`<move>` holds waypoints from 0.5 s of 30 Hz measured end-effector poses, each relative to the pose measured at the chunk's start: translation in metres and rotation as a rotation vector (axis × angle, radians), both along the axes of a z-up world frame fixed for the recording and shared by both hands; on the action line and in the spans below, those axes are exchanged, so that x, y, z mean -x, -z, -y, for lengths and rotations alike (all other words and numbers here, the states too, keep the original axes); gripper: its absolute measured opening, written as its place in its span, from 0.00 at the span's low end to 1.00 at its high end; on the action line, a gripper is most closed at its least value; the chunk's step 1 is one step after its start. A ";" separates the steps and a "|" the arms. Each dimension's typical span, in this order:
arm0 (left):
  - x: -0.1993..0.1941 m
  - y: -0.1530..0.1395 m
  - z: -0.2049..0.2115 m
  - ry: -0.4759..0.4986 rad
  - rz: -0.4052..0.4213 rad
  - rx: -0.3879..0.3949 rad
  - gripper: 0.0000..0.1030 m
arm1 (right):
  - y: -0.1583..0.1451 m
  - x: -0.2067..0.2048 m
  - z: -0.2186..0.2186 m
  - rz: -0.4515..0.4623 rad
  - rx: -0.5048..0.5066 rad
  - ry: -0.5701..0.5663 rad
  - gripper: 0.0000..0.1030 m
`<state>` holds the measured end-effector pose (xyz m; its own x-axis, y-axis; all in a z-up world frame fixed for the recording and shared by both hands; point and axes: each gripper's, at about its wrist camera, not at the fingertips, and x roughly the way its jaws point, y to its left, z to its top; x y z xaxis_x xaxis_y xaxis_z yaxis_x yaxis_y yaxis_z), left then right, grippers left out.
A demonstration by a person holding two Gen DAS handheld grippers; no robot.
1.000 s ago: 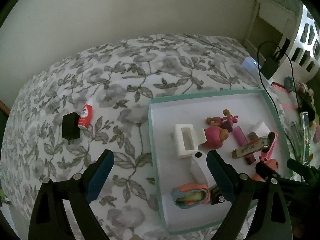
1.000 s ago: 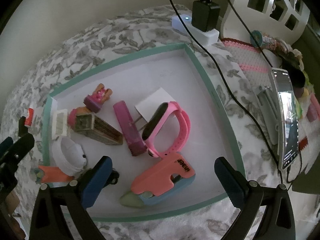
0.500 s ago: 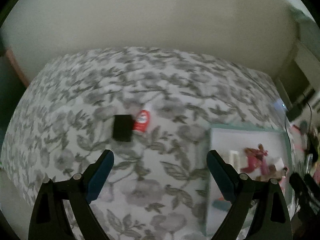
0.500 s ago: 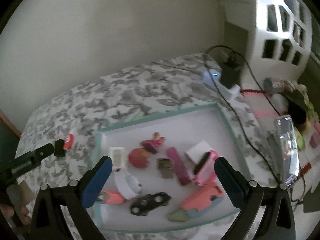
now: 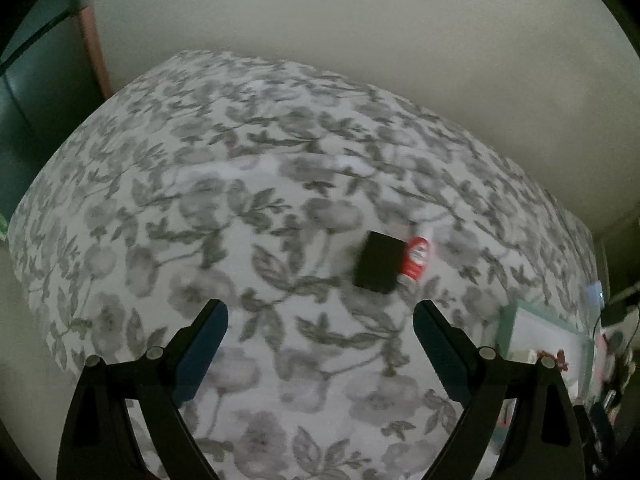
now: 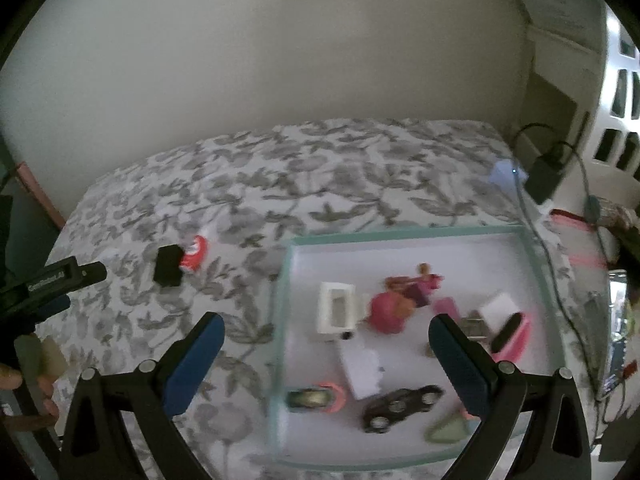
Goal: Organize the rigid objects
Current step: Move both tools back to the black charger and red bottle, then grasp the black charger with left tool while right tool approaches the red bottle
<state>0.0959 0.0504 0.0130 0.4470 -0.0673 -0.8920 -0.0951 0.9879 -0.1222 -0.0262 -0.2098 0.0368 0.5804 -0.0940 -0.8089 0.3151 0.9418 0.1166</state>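
A black box (image 5: pixel 378 267) (image 6: pixel 167 266) and a small red can (image 5: pixel 416 258) (image 6: pixel 193 257) lie side by side on the floral cloth (image 5: pixel 224 208), outside the tray. My left gripper (image 5: pixel 320 322) hangs open above the cloth, just short of the black box, nothing between its fingers. My right gripper (image 6: pixel 326 338) is open and empty above the left part of the teal-rimmed tray (image 6: pixel 404 234). In the tray lie a white frame piece (image 6: pixel 335 313), pink toys (image 6: pixel 404 300), a pink watch (image 6: pixel 514 334), a dark toy car (image 6: pixel 402 402) and other small things. The left gripper's body (image 6: pixel 52 280) shows at the right wrist view's left edge.
A wall runs behind the cloth-covered surface. Right of the tray sit a black charger (image 6: pixel 544 178) with a cable, a white lattice panel (image 6: pixel 624 92) and clutter. The tray's corner (image 5: pixel 540 320) shows at the left wrist view's right edge. A hand (image 6: pixel 24 376) is at the lower left.
My left gripper swung left off the tray, so the black box and red can now lie just ahead of it. My right gripper rose and pulled back; the whole tray shows. Both stayed open.
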 end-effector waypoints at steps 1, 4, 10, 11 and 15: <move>-0.001 0.000 -0.006 -0.012 0.000 0.001 0.91 | 0.001 -0.003 -0.005 -0.003 -0.006 -0.011 1.00; -0.002 -0.003 -0.024 -0.042 0.012 0.004 0.91 | 0.003 -0.011 -0.022 -0.010 -0.009 -0.043 1.00; -0.006 -0.005 -0.058 -0.102 0.030 0.002 0.91 | 0.008 -0.028 -0.049 -0.018 -0.040 -0.078 1.00; -0.007 -0.004 -0.062 -0.109 0.030 0.003 0.91 | 0.009 -0.030 -0.053 -0.021 -0.043 -0.085 1.00; -0.011 -0.001 -0.077 -0.138 0.030 0.010 0.91 | 0.012 -0.043 -0.065 -0.031 -0.048 -0.102 1.00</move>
<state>0.1073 0.1274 0.0144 0.4792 -0.0125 -0.8776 -0.2259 0.9645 -0.1371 0.0170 -0.1449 0.0245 0.5599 0.0042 -0.8285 0.2216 0.9628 0.1546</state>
